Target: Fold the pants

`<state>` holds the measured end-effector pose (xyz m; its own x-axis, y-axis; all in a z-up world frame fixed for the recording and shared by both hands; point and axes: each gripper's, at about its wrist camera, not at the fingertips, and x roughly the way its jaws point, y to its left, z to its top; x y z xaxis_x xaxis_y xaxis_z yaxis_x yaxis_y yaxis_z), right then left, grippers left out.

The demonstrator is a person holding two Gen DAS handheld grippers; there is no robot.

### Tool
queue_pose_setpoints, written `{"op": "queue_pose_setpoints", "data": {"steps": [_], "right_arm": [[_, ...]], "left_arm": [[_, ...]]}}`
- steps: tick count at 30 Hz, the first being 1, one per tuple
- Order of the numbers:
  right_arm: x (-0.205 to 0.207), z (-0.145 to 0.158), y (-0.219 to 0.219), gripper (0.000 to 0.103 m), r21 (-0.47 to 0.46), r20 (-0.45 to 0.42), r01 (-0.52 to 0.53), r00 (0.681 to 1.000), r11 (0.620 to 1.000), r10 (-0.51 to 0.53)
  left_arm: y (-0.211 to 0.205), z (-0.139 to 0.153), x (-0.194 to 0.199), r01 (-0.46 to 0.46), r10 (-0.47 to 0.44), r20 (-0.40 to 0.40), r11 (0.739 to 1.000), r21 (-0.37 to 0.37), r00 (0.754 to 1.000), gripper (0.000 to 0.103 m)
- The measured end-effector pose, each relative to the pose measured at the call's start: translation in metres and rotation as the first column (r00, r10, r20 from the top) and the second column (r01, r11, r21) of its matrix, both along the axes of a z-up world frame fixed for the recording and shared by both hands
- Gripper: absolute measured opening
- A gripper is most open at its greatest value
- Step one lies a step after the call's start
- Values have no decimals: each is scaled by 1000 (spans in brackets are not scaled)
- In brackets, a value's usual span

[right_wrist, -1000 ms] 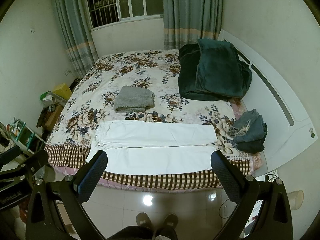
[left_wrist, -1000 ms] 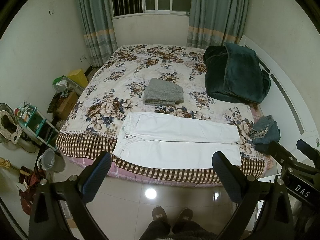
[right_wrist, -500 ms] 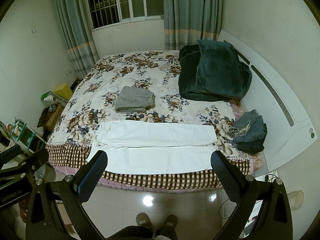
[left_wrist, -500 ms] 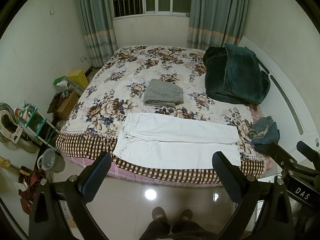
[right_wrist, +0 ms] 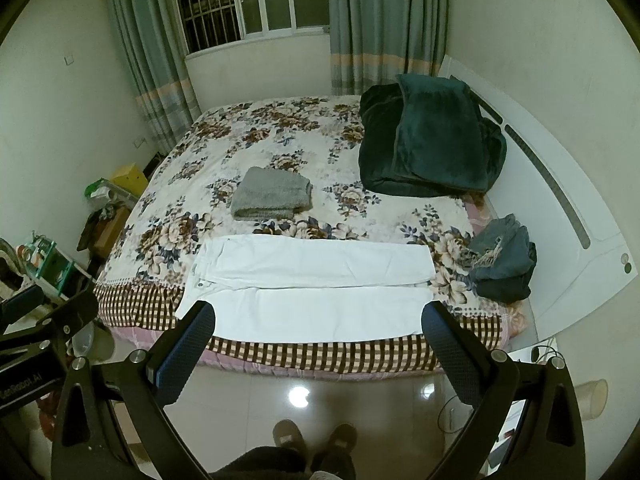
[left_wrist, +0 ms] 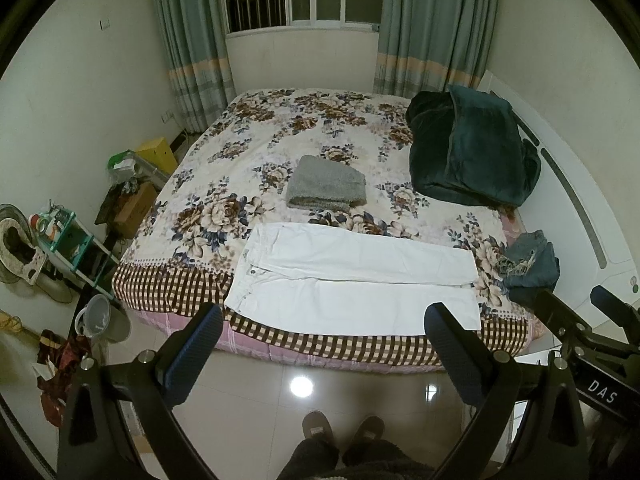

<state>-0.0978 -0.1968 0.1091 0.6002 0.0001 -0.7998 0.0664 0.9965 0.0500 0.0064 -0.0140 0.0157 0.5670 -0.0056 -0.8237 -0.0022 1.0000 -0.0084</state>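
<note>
1. The white pants (left_wrist: 352, 284) lie spread flat along the near edge of the bed (left_wrist: 168, 292), both legs side by side and straight. The waistband is toward the near left corner and the hems toward the near right corner. The nearer leg reaches the checked border at the bed's edge.

2. The left claw (left_wrist: 324, 354) hangs above the floor in front of the bed, its jaws wide apart and holding nothing. The right claw (right_wrist: 320, 350) is in the same stance, spread open and empty. Neither touches the cloth.

3. The pants look like a light woven cotton or thin denim: limp, no stiffness of their own, likely to sag and drape when lifted by one point. They should not be slippery against the flowered cover, so dragging may bunch them or pull the cover.

4. Good holds, in my judgement, are the thick parts: the waistband near the button at the left end, and the hems at the right end. A pinch there takes both layers firmly.

5. Lifting both ends together would keep the fold square; one end alone would twist the legs.

6. A folded grey towel (left_wrist: 326, 184) lies just beyond the pants, toward the bed's middle, and a dark green blanket (left_wrist: 472, 152) at the far right corner; both are apart from the pants.
</note>
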Motion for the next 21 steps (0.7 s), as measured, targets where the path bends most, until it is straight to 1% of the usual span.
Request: {"op": "queue_pose_setpoints", "data": {"steps": [4, 8, 9, 10, 12, 13, 15, 16, 19, 21], "right_arm": [[3, -11, -11, 103, 3, -9, 5, 1000, 1000, -5], [26, -32, -35, 103, 11, -20, 36, 999, 999, -36], [32, -38, -40, 103, 14, -22, 42, 999, 999, -41], [41, -46, -46, 103, 15, -33, 50, 998, 999, -49], [62, -64, -60, 103, 32, -56, 44, 998, 999, -42], [71, -71, -64, 103, 30, -66, 47, 997, 998, -45], [96, -91, -72, 103, 34, -96, 49, 994, 998, -46], [106, -99, -75, 103, 35, -110, 57, 993, 998, -52], [148, -127, -84, 103, 44, -148, 85, 986, 995, -78], [180, -148, -91, 103, 38, -173, 114, 979, 993, -106]], "left_arm": [[-4, 1, 4, -18, 18, 5, 1000, 8, 1000, 103], [-9, -9, 25, -80, 78, 34, 996, 41, 996, 103], [-10, -16, 32, -95, 93, 38, 994, 51, 995, 103], [-11, -25, 44, -115, 113, 25, 991, 69, 993, 103], [-14, -37, 61, -126, 125, 23, 989, 72, 992, 103], [-16, -47, 74, -136, 136, 6, 987, 88, 991, 103], [-19, -60, 95, -130, 131, -7, 988, 82, 991, 103], [-21, -69, 108, -136, 139, -17, 985, 109, 990, 103], [-26, -97, 147, -137, 144, -48, 982, 133, 988, 103], [-30, -123, 184, -124, 138, -87, 981, 149, 987, 103]]}}
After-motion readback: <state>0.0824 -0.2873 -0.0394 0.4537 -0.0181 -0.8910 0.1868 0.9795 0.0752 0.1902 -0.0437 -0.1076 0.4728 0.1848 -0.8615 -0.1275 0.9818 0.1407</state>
